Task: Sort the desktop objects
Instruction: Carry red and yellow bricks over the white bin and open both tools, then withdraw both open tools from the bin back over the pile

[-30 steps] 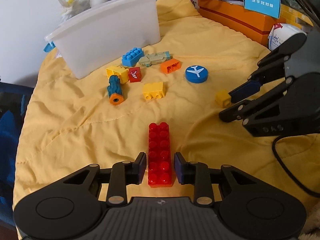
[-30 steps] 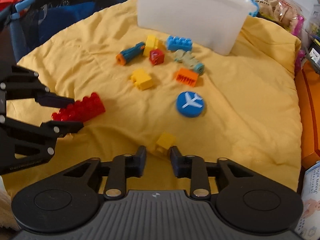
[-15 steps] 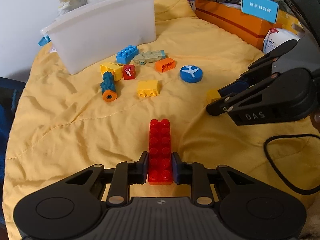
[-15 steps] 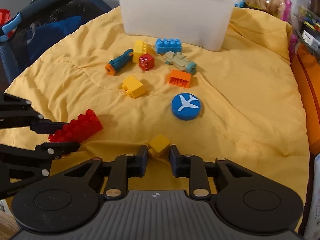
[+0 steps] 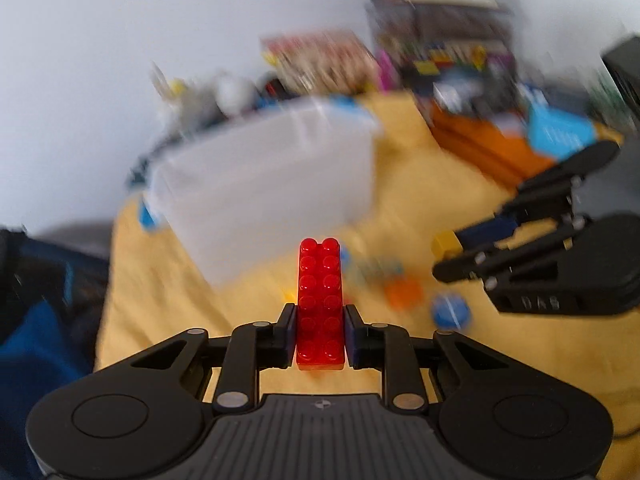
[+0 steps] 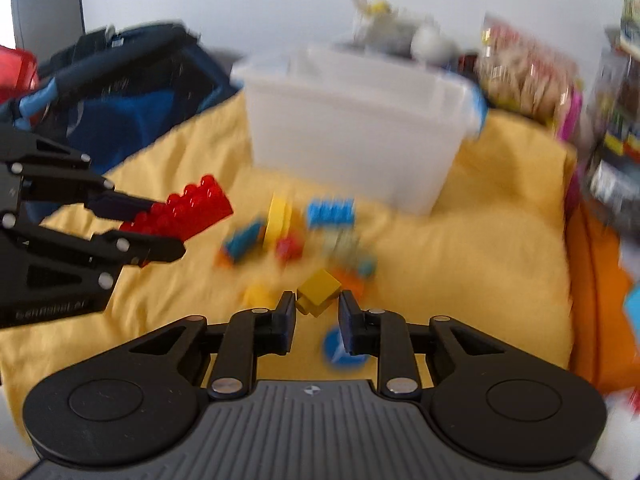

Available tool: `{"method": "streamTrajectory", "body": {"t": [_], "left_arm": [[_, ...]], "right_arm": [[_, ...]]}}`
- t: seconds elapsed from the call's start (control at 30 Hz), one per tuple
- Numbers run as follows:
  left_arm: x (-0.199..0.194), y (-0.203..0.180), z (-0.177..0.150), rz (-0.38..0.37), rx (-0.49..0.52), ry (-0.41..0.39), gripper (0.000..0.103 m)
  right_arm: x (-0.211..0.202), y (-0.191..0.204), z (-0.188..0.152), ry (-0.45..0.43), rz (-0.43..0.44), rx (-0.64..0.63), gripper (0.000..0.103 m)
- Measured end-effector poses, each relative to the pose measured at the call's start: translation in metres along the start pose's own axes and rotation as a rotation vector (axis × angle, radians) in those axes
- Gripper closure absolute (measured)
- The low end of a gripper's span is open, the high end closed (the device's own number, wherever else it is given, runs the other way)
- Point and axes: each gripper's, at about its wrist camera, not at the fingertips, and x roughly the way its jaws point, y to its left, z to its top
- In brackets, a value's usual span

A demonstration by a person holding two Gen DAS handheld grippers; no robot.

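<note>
Grippers aloft: left gripper [image 5: 319, 333] clamps red brick [image 5: 320, 304], right gripper [image 6: 317, 322] pinches yellow cube [image 6: 318, 297]; carry level to white bin [image 6: 352, 128] ahead before releasing.

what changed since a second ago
Both jaws have just been closing on bricks: the left hand-held gripper clamped the red brick, the right hand-held gripper the yellow cube, and both lifted them off the cloth. The bin and other bricks stayed put.
</note>
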Motion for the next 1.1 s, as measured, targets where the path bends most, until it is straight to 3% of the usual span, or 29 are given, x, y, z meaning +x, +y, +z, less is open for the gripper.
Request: {"method": "streamTrajectory", "body": {"t": [0.13,0.27,0.4,0.5,0.67,0.7,0.77,0.93,1.1], "left_arm": [[0.005,0.022,0.048,0.053,-0.005,-0.087,0.076],[0.018,0.038,0.082,0.087,0.009,-0.116,0.076],[0.049,0.059,0.108,0.110,-0.045,-0.114,0.076],[0.077,0.069,0.118,0.138,-0.074,-0.109,0.076],[0.105,0.073,0.112,0.140,-0.091,-0.033,0.071],[0.105,0.072,0.111,0.132,-0.087,-0.028,0.066],[0.097,0.066,0.106,0.133,-0.057,-0.044,0.060],[0.059,0.053,0.089,0.098,-0.038,-0.097,0.056],[0.028,0.012,0.039,0.114,0.034,-0.116,0.043]], "right_arm": [[0.000,-0.016,0.051,-0.110,-0.043,0.016,0.077],[0.007,-0.031,0.094,-0.181,-0.084,0.008,0.077],[0.033,-0.053,0.124,-0.198,-0.064,0.090,0.077],[0.065,-0.060,0.134,-0.165,-0.102,0.093,0.077],[0.104,-0.063,0.128,-0.067,-0.154,0.126,0.073],[0.105,-0.066,0.127,-0.063,-0.153,0.125,0.065],[0.097,-0.066,0.122,-0.098,-0.168,0.117,0.056],[0.055,-0.066,0.103,-0.226,-0.143,0.132,0.056],[0.033,-0.056,0.059,-0.189,-0.100,0.073,0.056]]}}
